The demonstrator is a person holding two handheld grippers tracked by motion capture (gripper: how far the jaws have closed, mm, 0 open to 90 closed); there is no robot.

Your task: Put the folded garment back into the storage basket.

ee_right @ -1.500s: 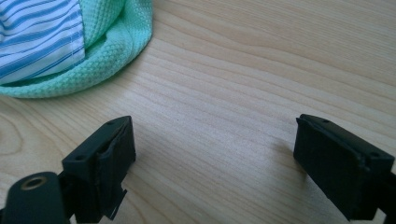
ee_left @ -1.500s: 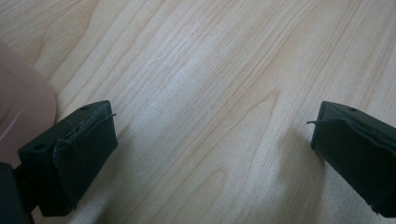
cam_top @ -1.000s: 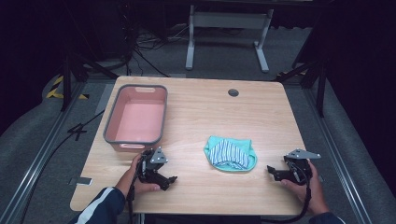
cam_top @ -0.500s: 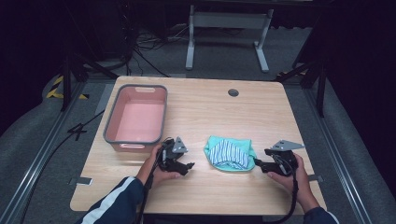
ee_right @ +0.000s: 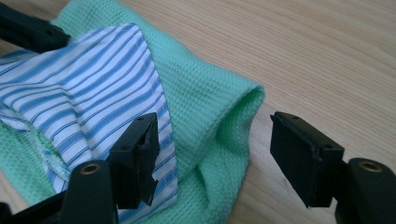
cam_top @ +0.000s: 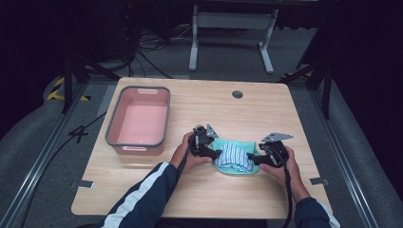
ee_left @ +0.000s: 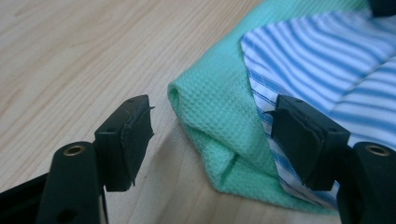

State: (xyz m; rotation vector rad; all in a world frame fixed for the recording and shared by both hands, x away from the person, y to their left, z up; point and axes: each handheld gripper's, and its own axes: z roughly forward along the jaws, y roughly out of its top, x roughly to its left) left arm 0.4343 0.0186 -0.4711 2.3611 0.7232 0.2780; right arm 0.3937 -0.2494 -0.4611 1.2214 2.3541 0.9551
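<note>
A person's two grippers flank a folded bundle of cloth on a wooden table [cam_top: 285, 109], one at each end. The left gripper [ee_left: 212, 135] has its jaws standing apart, having just been closing; the rolled edge of the green cloth [ee_left: 219, 116] lies in the gap between them, touching neither pad clearly, while the blue-striped cloth [ee_left: 327, 60] runs beneath the far jaw. Bare wood lies open beside the near jaw. The right gripper [ee_right: 224, 154] likewise has its jaws apart and has just been opening a little; the green fold sits between them, with one jaw resting over the striped cloth and the other over bare table, clear of the fabric's edge. In the high view the left gripper [cam_top: 211, 153] and right gripper [cam_top: 254, 159] meet the bundle's opposite ends. A pink bin [cam_top: 114, 128] stands well off beyond the left gripper.
</note>
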